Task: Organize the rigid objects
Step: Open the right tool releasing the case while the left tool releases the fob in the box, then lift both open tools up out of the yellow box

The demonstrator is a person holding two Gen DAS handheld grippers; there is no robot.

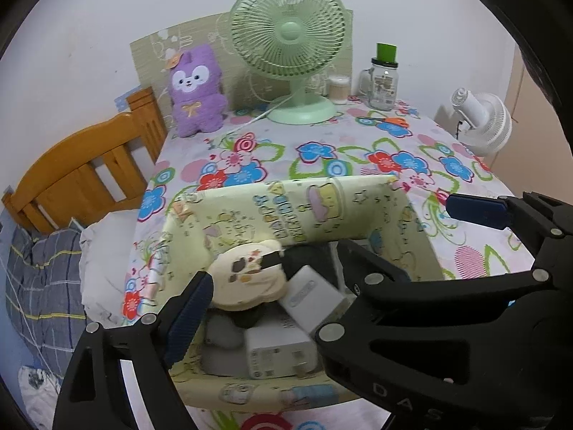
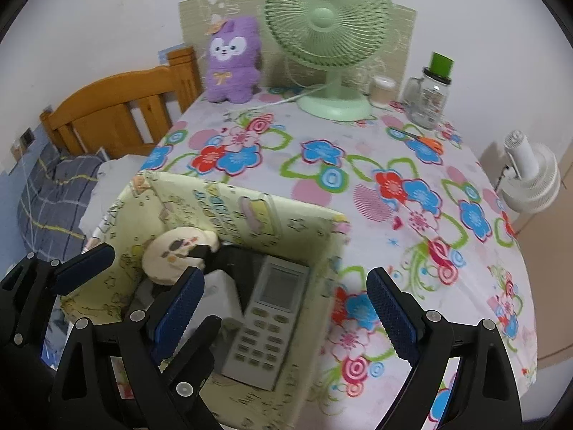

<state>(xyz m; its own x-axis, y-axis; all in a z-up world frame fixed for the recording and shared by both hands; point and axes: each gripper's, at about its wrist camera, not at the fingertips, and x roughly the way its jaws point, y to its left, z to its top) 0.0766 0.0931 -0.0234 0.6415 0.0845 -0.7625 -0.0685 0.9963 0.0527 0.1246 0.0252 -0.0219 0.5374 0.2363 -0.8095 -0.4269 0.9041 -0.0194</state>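
Even, soft indoor light, no hard shadows or glare. Heavy fisheye bending with black vignette at corners. Right wrist view slightly motion-blurred; grey remote control [image 2: 266, 317] at 6 o'clock smeared.

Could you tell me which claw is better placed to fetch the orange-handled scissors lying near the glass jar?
Right, probably. The right claw is open and empty beside the box, on the scissors' side; the left claw hangs over the box's far side.

2 fans [image 2: 327, 41] [image 2: 530, 175], 1 plush [image 2: 232, 61], 1 remote [image 2: 268, 319], 2 chargers [image 1: 277, 353] [image 1: 313, 295], 1 box [image 2: 322, 251]
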